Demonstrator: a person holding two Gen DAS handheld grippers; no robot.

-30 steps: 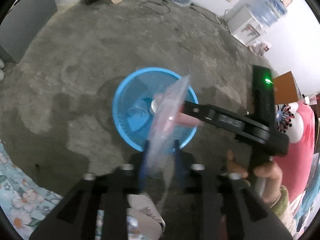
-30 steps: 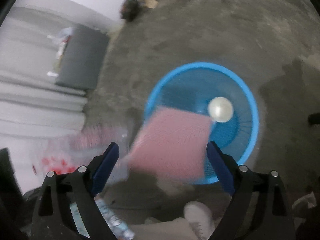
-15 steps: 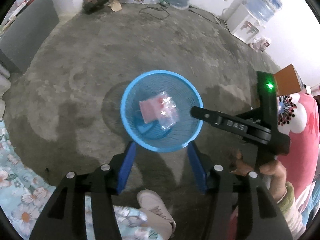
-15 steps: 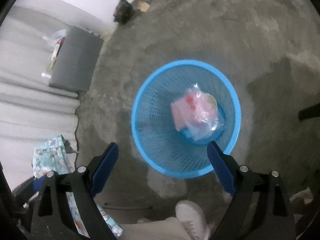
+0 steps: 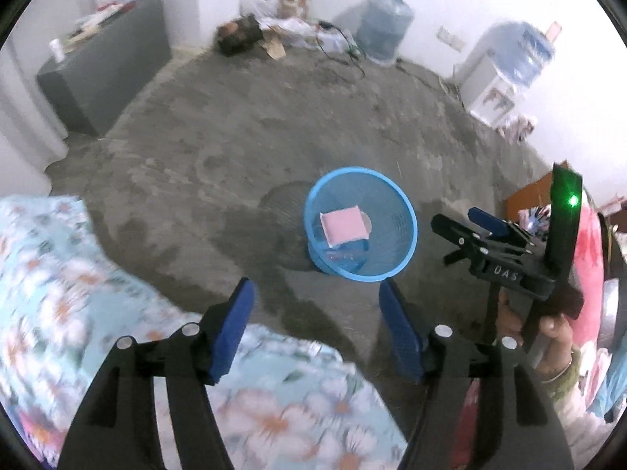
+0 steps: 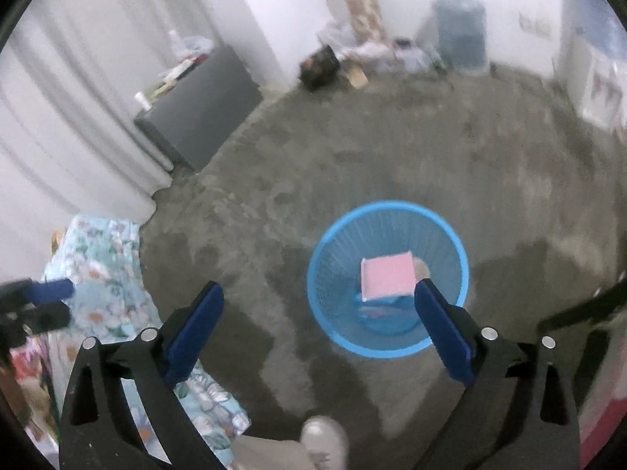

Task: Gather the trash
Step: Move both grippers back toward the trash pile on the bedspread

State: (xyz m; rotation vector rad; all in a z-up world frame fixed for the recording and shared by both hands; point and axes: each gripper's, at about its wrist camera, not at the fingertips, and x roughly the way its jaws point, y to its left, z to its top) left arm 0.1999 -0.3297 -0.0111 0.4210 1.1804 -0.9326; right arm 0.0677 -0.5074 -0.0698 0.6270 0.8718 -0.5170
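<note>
Trash dropped in basket; both grippers empty.
Pink pad [image 5: 344,224] was seen lying flat inside blue basket [image 5: 395,211] on floor, ahead of and below left gripper [image 5: 315,327] & right gripper [image 6: 319,335], fingers opening wide, nothing between.

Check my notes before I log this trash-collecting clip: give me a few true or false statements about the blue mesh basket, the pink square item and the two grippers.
1. The pink square item lies inside the blue mesh plastic basket. True.
2. The basket stands on a table. False: it stands on the grey concrete floor.
3. The left gripper grips a plastic bag. False: nothing is between its opening jaws.
4. The right gripper holds nothing. True: its jaws are opening and empty.
5. The basket lies tipped on its side. False: it stands upright, mouth up.
</note>
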